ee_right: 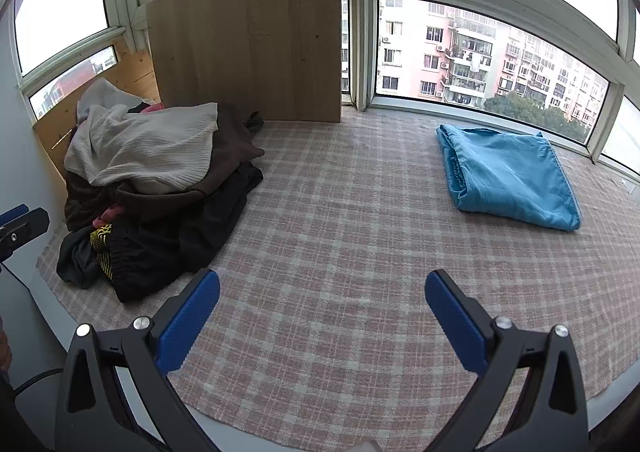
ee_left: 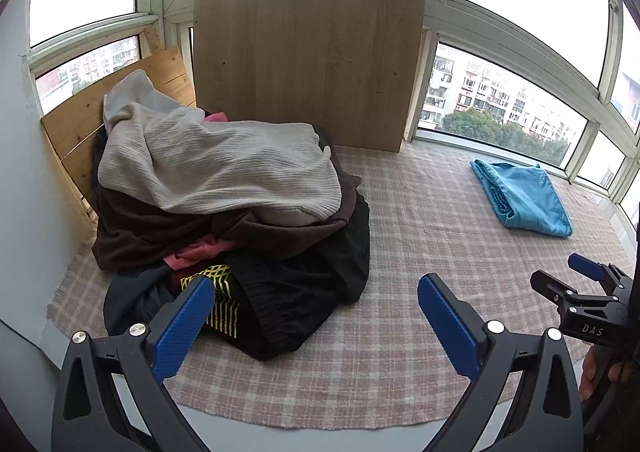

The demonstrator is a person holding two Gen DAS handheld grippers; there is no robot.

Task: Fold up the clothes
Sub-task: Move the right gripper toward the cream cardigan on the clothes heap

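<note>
Both the left gripper (ee_left: 316, 292) and right gripper (ee_right: 322, 288) hung spread and empty. One folded blue garment (ee_right: 510, 175) lay far right; an unfolded heap (ee_left: 224, 203) remained left. Judged between garments: the heap's top piece wants lifting.

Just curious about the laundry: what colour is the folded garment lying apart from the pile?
Bright blue; the folded garment shows best in the right wrist view.

Clothes pile (ee_left: 224, 207) sits left on the mat (ee_left: 400, 252), w/ a board (ee_left: 308, 63) behind it. Folded garment (ee_left: 522, 195) lies far right, well apart. My grippers hang near the front edge.
</note>
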